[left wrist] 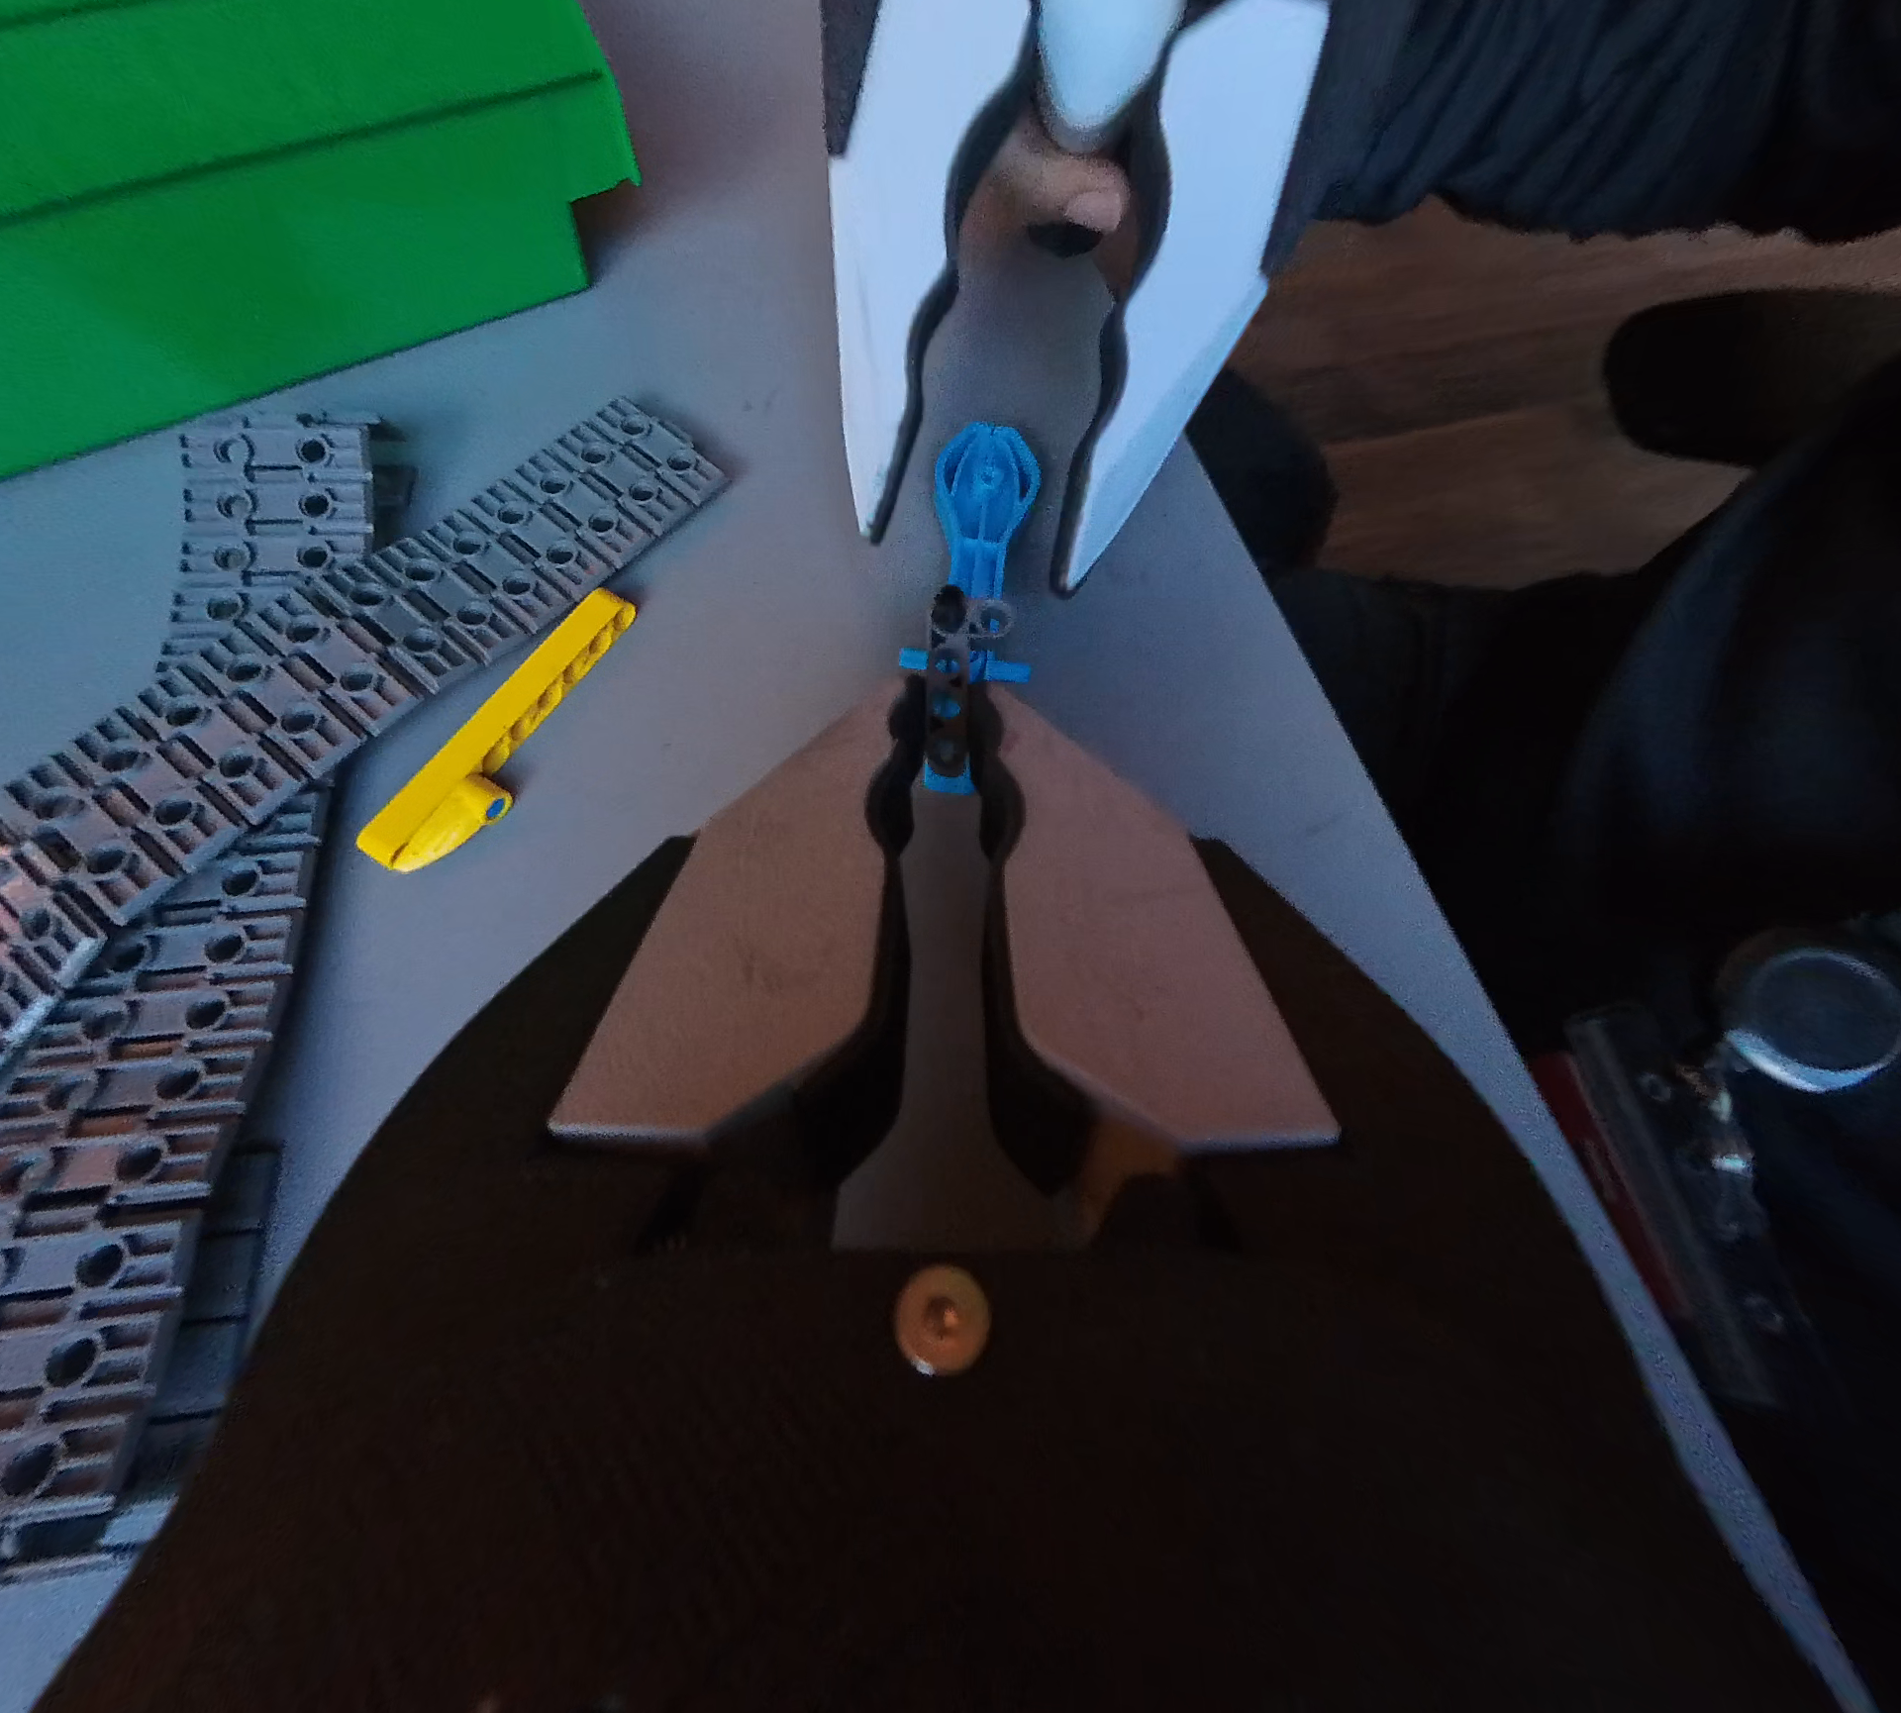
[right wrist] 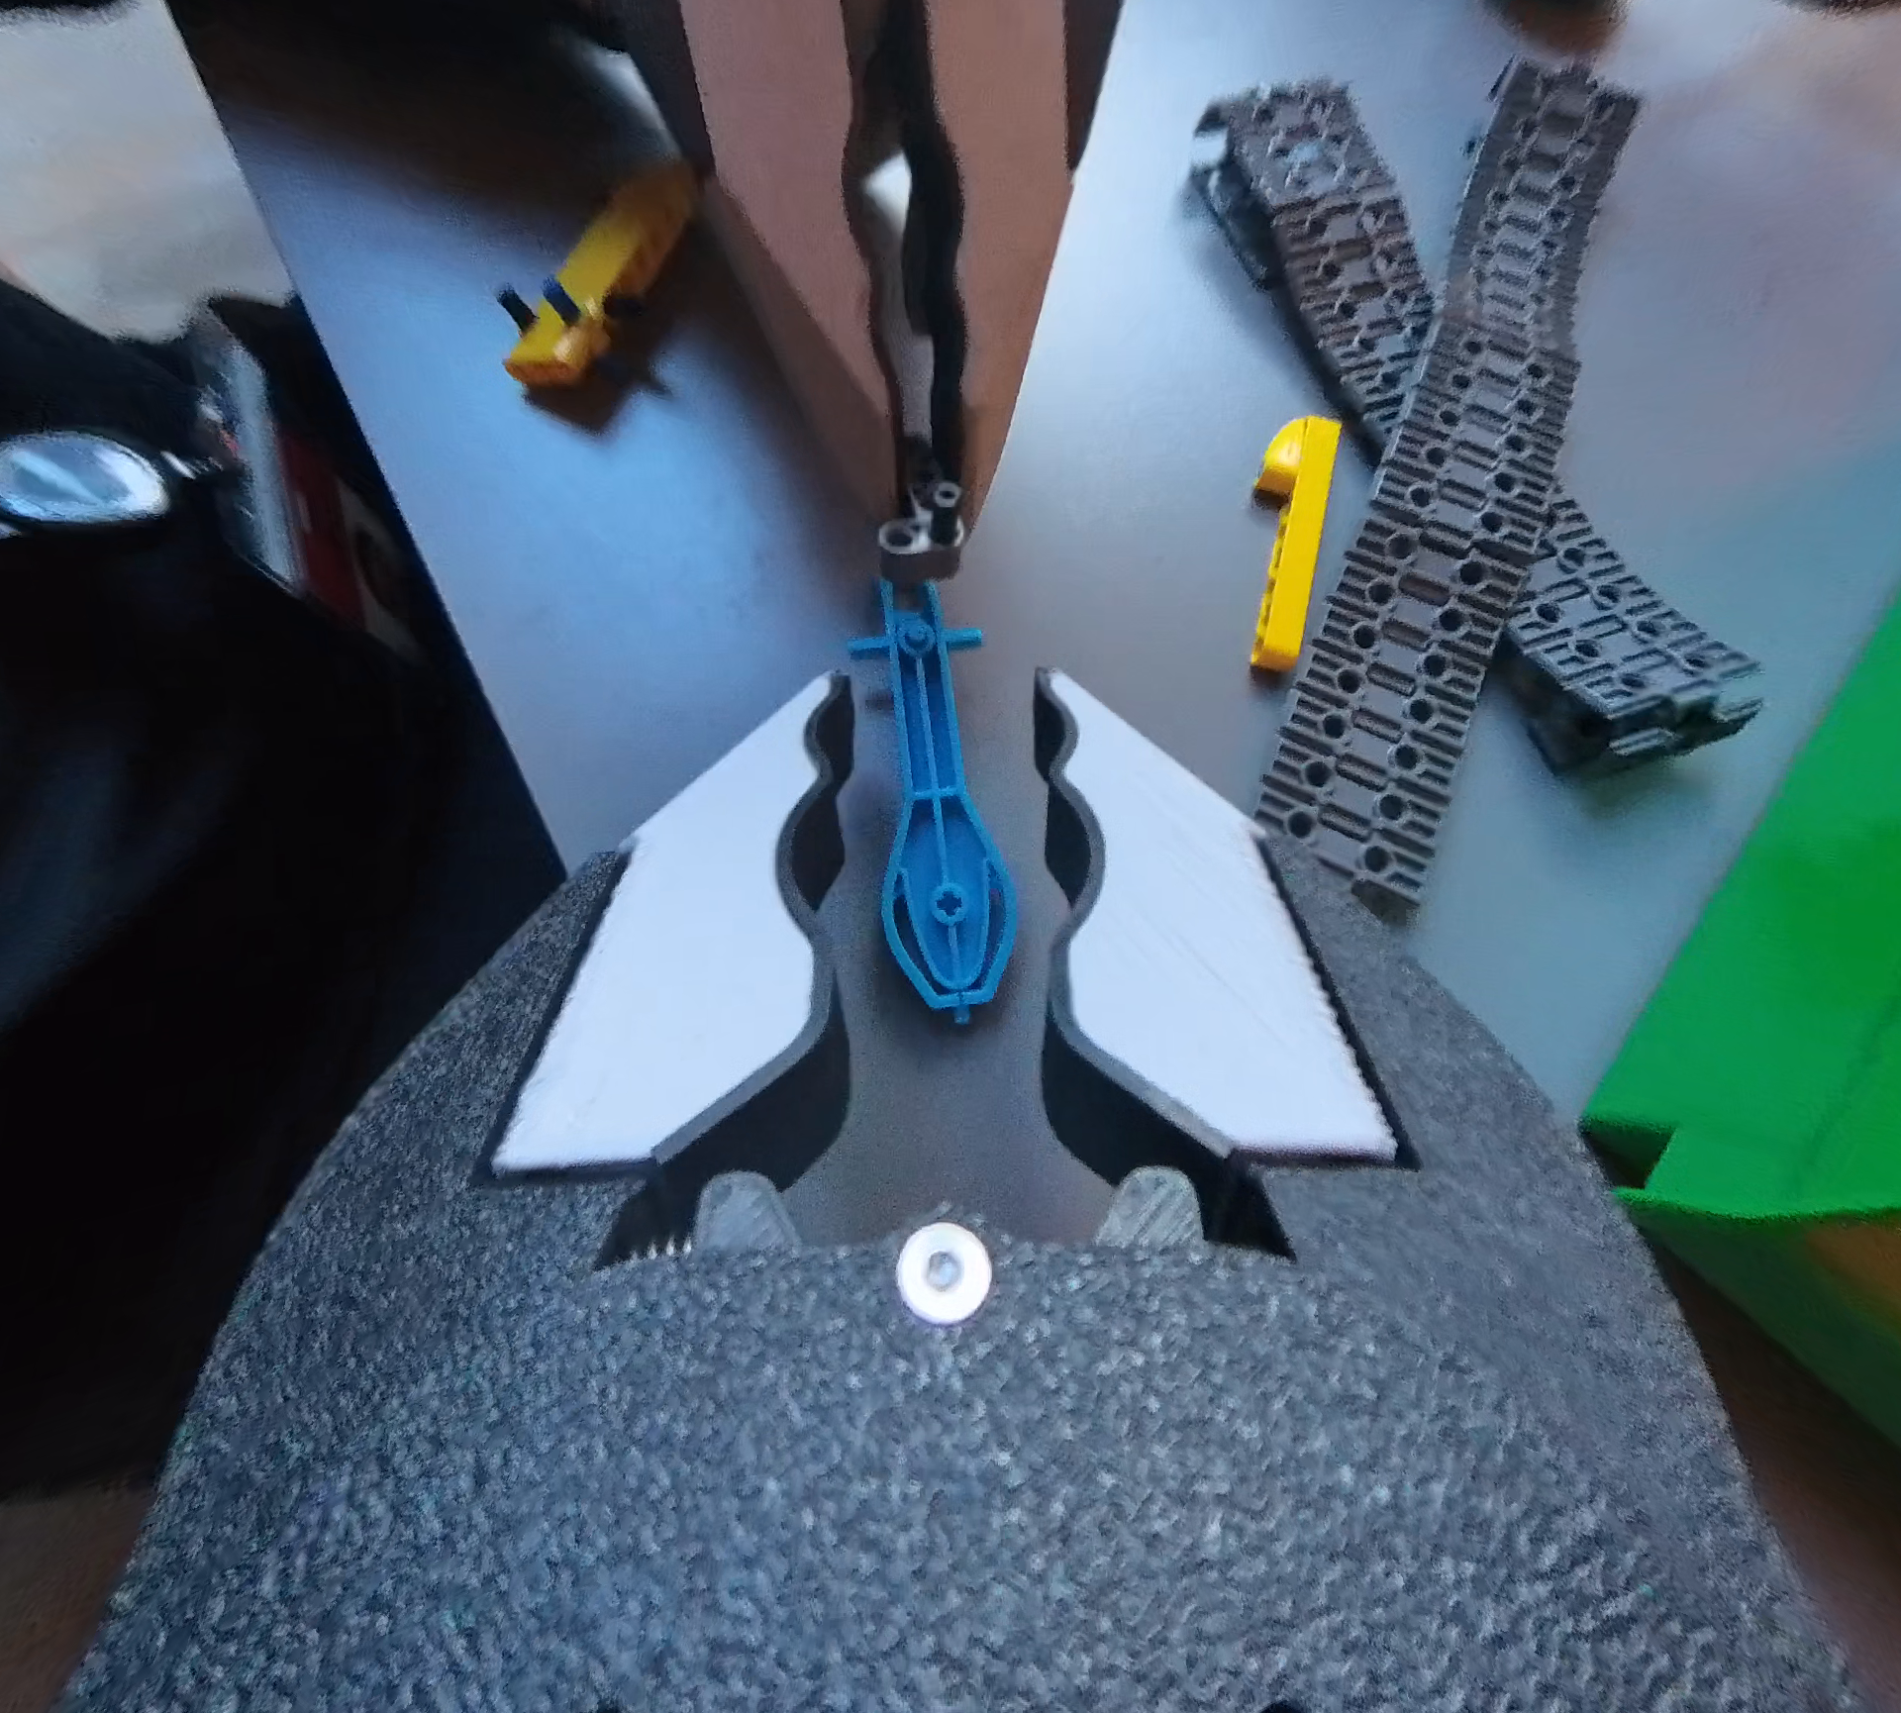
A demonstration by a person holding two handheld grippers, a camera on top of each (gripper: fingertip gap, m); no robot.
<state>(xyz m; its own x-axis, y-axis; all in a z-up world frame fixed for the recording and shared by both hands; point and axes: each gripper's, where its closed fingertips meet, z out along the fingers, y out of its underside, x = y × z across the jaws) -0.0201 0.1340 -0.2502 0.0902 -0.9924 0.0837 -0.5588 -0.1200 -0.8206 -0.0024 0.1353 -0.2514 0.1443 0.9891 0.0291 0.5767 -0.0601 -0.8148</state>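
1. Left wrist view: my left gripper (left wrist: 946, 738) pinches a black perforated beam (left wrist: 947, 707), whose far end joins a blue paddle-shaped piece (left wrist: 982, 501).
2. My right gripper (right wrist: 941, 717) is spread around that blue piece without touching it.
3. Farther off on the grey table (right wrist: 638, 553) lie a yellow beam (left wrist: 494, 738), grey track strips (left wrist: 339, 655) and a green box (left wrist: 257, 100).

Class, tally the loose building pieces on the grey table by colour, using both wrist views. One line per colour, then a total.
Blue: 1, the long blue piece lying between the open right gripper fingers.
Black: 1, the small black beam pinched in the left gripper.
Yellow: 2, a yellow beam and a yellow block with black pins.
Grey: 3 track strips.
Total: 7
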